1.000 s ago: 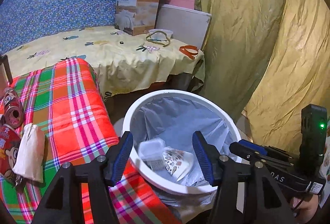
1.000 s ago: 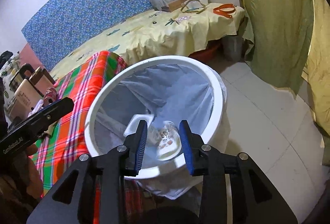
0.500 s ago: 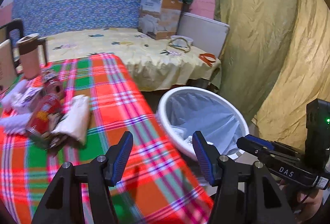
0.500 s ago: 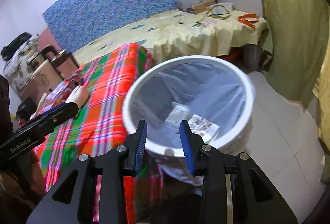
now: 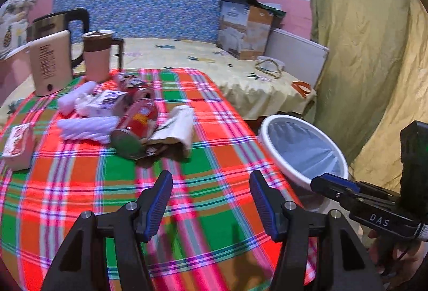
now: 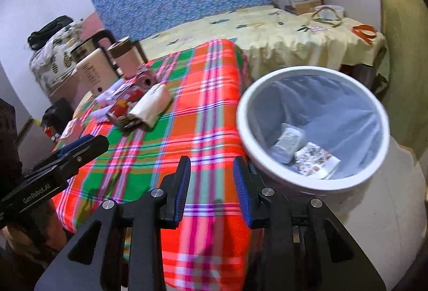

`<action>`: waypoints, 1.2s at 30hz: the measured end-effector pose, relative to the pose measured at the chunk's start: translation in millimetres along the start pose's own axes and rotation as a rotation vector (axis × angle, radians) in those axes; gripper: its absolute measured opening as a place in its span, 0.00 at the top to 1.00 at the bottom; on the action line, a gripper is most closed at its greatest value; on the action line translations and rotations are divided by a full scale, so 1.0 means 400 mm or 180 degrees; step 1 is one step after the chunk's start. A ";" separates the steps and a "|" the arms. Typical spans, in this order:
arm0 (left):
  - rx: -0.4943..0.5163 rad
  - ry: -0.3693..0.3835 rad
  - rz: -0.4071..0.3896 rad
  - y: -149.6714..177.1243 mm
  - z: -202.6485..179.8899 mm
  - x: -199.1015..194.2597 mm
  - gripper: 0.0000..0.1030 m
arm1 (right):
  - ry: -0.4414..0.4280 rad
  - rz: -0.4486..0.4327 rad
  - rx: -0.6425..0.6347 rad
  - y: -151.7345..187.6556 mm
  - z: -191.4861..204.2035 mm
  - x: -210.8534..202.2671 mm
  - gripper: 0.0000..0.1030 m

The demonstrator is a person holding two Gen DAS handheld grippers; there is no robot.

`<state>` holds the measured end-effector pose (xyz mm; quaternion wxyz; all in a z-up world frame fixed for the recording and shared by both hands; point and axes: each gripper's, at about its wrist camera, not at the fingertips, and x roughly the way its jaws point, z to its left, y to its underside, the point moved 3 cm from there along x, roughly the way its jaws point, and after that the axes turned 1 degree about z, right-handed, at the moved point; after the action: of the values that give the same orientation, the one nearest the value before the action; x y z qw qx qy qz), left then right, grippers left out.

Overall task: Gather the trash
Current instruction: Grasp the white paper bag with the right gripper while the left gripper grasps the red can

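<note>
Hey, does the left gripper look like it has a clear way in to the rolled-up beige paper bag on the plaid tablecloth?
Probably yes. The left gripper is open and empty, and only bare plaid tablecloth lies between it and the rolled-up beige paper bag. The red can crowds the bag's left side.

We can't read the labels on the red cans (image 5: 136, 121) in the trash pile; motion blur smears them. The paper bag (image 5: 178, 127) hides whatever lies under its near end. The carton (image 5: 17, 146) at the left is too blurred to identify. In the right wrist view, the bin (image 6: 315, 181) wall hides the lower part of the liner, and the printed wrapper (image 6: 314, 161) inside is too small to read. The kettle (image 5: 50, 62) label is unreadable.
</note>
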<state>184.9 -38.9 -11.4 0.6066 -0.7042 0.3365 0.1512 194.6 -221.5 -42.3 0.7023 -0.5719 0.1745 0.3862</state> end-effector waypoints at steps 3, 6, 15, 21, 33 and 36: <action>-0.0059 -0.0091 -0.0004 0.004 0.040 -0.008 0.42 | -0.0075 0.0040 -0.0023 0.000 0.028 0.016 0.66; -0.0105 -0.0160 -0.0008 0.004 0.069 -0.009 0.42 | -0.0120 0.0073 -0.0043 -0.003 0.047 0.030 0.66; -0.0150 -0.0372 -0.0008 -0.030 0.153 0.020 0.42 | -0.0219 0.0121 -0.0133 -0.014 0.102 0.062 0.66; -0.0083 -0.0456 -0.0014 -0.082 0.193 0.071 0.42 | -0.0234 0.0166 -0.0119 -0.028 0.110 0.087 0.66; -0.0187 -0.0457 0.0179 -0.130 0.235 0.223 0.42 | -0.0268 0.0170 0.0000 -0.048 0.091 0.117 0.65; -0.0251 -0.0411 0.0265 -0.119 0.239 0.247 0.42 | -0.0283 0.0179 0.0011 -0.052 0.091 0.124 0.65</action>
<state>306.7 25.6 -57.7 0.5920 -0.7018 0.3194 0.2345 234.8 -171.4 -51.9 0.6993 -0.5478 0.1598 0.4305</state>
